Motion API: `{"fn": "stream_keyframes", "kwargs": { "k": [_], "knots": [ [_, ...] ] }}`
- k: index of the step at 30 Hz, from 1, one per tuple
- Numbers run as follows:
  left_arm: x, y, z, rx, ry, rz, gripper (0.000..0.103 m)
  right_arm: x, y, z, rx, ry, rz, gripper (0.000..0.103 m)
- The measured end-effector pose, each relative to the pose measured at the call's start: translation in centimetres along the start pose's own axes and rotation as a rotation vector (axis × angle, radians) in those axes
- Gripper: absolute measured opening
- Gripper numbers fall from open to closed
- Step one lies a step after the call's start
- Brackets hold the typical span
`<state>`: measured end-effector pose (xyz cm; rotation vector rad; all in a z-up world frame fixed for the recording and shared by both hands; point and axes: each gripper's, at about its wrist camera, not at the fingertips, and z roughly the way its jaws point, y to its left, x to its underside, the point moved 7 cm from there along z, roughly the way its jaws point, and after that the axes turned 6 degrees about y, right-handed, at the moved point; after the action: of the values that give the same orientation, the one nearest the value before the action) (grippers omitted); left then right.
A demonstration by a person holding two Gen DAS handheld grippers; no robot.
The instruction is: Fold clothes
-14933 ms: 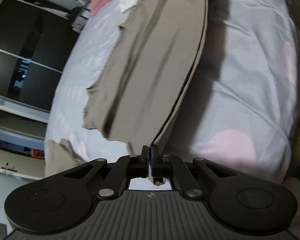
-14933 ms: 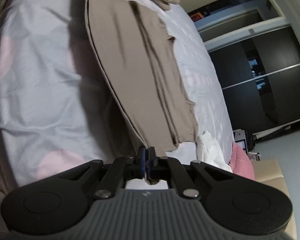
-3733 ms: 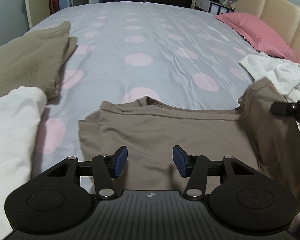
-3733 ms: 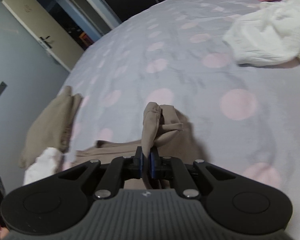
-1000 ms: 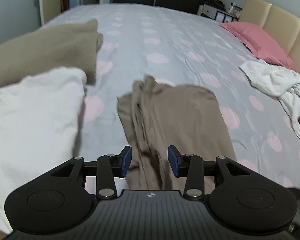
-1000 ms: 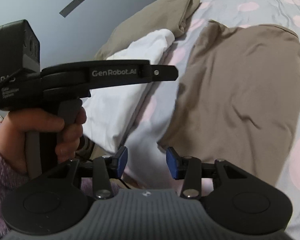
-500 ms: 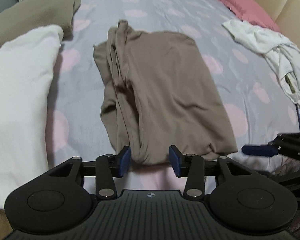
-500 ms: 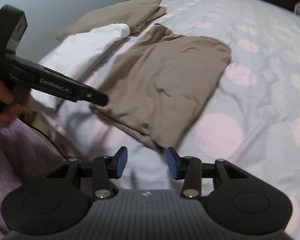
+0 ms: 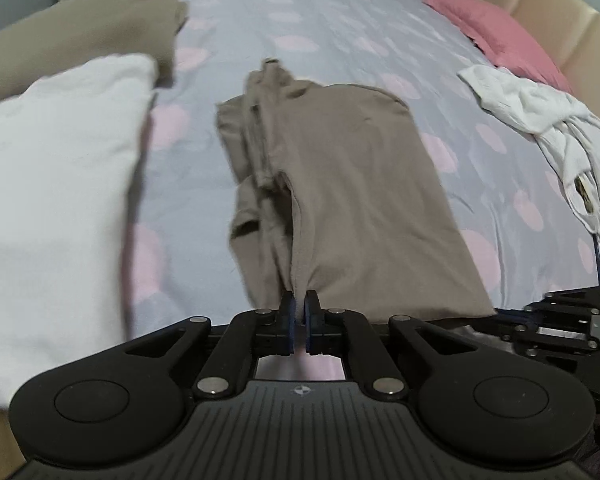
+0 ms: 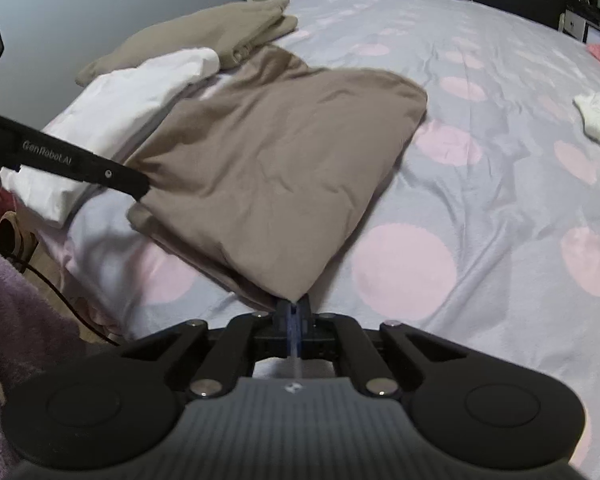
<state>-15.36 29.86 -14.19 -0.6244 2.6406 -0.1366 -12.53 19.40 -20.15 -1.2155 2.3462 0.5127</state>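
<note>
We list: taupe shirt (image 9: 352, 184) on bed (image 9: 324, 20); left tool (image 9: 299, 312) and right tool (image 10: 293, 312), both just closed, pinching its near corners.

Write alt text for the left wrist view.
The left tool is shut on the near edge of a taupe shirt folded lengthwise on a polka-dot bedsheet. Folded white clothing lies left, crumpled white garments right.

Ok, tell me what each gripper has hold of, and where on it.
Both hold the taupe shirt at its near edge: the left gripper the left corner, the right gripper the right corner.
</note>
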Motion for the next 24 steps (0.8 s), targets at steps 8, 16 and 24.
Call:
{"fn": "stream_keyframes", "kwargs": {
  "k": [8, 16, 24],
  "knots": [
    [0.7, 1.6, 3.1, -0.027, 0.097, -0.041, 0.003, 1.1, 0.6, 1.8, 0.043, 0.075, -0.077, 0.002],
    [0.3, 1.4, 1.2, -0.107, 0.05, -0.035, 0.018, 1.7, 0.1, 0.4, 0.042, 0.082, -0.054, 0.007],
    [-2.3, 0.8, -2.7, -0.143, -0.124, -0.045, 0.04, 0.8, -2.1, -1.2, 0.105, 0.013, 0.008, 0.028]
  ]
}}
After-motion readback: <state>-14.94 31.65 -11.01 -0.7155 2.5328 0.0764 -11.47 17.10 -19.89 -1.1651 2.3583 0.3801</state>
